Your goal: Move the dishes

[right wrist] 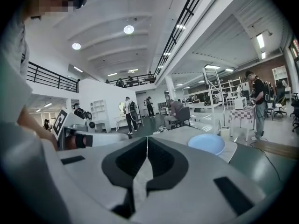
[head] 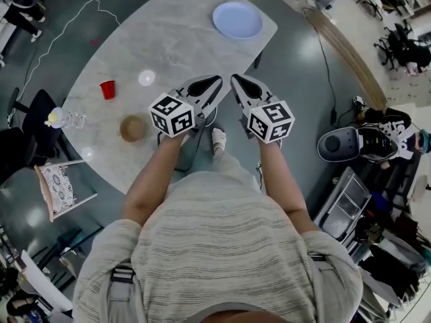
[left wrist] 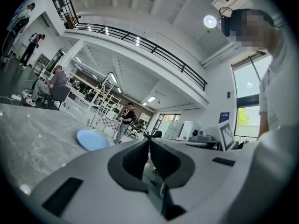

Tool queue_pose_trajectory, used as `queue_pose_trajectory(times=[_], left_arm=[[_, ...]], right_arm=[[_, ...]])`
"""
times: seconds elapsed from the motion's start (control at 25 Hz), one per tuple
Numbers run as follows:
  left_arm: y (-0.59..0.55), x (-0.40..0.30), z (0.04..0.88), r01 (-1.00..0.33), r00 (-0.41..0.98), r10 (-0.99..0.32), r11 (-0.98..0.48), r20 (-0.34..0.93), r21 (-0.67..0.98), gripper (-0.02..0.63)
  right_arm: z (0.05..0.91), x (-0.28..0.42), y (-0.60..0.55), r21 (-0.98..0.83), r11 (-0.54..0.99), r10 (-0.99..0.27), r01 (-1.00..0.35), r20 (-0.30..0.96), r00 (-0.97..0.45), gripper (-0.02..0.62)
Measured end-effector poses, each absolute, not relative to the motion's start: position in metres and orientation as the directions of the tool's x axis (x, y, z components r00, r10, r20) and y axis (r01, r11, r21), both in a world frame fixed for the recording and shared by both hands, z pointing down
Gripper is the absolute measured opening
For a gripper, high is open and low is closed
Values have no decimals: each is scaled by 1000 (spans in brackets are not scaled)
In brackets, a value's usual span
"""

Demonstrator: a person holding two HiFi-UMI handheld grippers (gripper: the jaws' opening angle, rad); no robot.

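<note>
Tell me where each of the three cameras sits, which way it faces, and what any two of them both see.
Head view: on the person's head, looking steeply down at the marble table; shows torso, forearms, left claw and right claw.
Left gripper view: on the left claw, facing along its shut jaws across the table; torso at right.
Right gripper view: on the right claw, along its shut jaws; torso at left.
Shared: all see the blue plate.
</note>
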State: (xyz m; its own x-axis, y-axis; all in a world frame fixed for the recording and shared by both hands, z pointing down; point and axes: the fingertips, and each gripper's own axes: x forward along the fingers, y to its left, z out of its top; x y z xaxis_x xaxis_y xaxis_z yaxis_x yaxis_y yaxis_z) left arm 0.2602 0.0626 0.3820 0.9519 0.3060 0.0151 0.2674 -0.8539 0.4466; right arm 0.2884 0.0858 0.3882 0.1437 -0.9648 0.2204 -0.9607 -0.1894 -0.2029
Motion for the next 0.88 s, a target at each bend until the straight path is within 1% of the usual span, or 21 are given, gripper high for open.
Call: queue_pose_trajectory(times=[0.2, 0.44, 0.72, 0.88], left_arm=[[36, 311, 398, 226, 958, 281, -855, 50, 467, 28], [11, 353, 425, 158, 968, 235, -844, 88, 513, 28], [-20, 391, 462, 91, 969, 203, -825, 143, 557, 28], [-34, 405, 482, 70, 962, 202, -830, 181, 553, 28]], right_arm=[[403, 341, 55, -204, -170, -959, -964, 257, 115, 18], [424, 385, 29, -202, -136, -952, -970, 298, 72, 20], [461, 420, -4, -208, -100, -931, -973, 365, 18, 20], [485, 434, -21, -182, -74, -911, -980, 413, -8, 20]])
